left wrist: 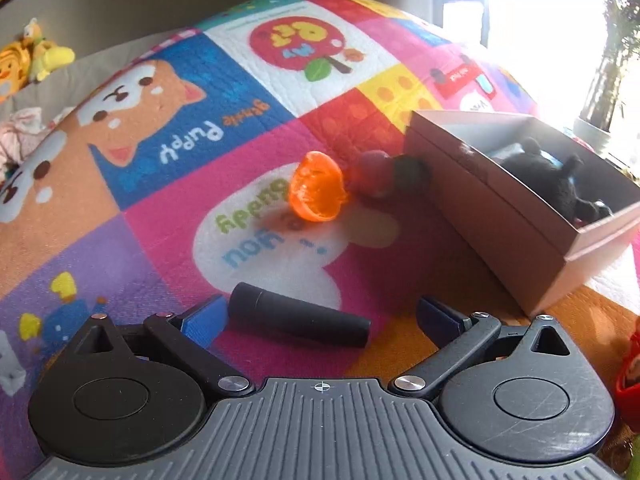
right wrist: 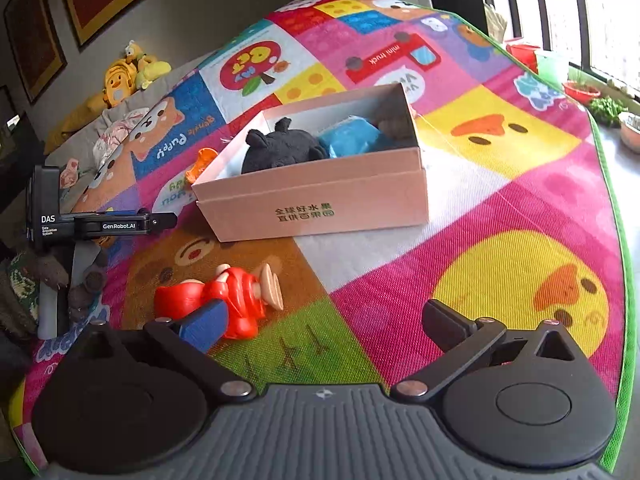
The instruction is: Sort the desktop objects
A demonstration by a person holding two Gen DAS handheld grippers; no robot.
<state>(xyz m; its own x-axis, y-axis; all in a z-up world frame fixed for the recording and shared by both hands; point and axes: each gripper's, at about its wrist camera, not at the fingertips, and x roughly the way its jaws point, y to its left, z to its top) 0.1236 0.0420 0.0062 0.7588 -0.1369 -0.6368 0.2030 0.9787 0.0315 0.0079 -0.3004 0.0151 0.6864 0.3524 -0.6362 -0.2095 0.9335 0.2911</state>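
With jaws spread wide, the left gripper (left wrist: 316,320) hovers over the black cylinder (left wrist: 299,321), probably next for the box (right wrist: 320,200); the equally spread right gripper (right wrist: 320,326) waits near the red figurine (right wrist: 224,300).

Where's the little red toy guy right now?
The red toy figure lies on its side on the play mat, right in front of the right gripper, nearer than the pink box.
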